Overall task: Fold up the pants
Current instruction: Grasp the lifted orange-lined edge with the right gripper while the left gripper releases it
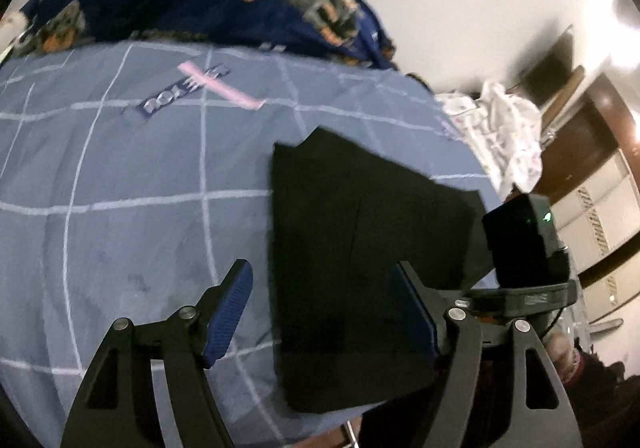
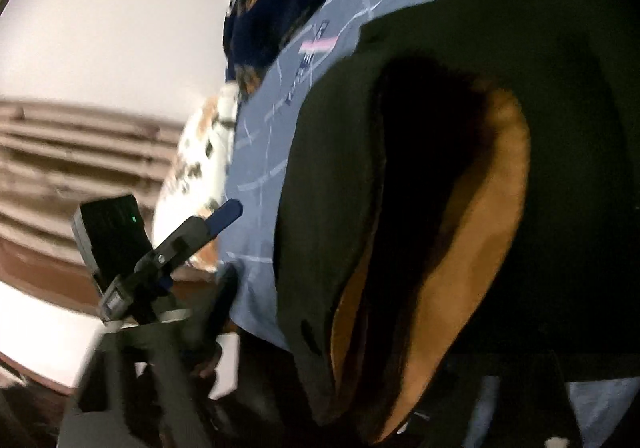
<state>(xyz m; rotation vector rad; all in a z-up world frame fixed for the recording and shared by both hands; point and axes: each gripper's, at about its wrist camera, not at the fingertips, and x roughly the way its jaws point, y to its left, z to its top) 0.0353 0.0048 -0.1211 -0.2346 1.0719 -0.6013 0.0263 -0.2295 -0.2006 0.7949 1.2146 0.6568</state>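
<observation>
While its blue pads stand apart, the left tool point(image 1: 320, 312) hangs open over the near edge of the black pants point(image 1: 360, 248), pressing nothing. Whether the right tool point(image 2: 192, 268) grips cannot be told; its own fingers are hidden. Folded, the pants lie on the bed point(image 1: 120, 187), right of centre, long axis running near to far, likely awaiting another fold.

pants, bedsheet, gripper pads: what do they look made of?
Pants: black matte woven cloth, likely; flat crisp folds, tan lining at the waist opening.
Bedsheet: thin grey-blue printed fabric, white grid, soft creases.
Left gripper pads: blue ribbed rubber or plastic; can't tell which.
</observation>
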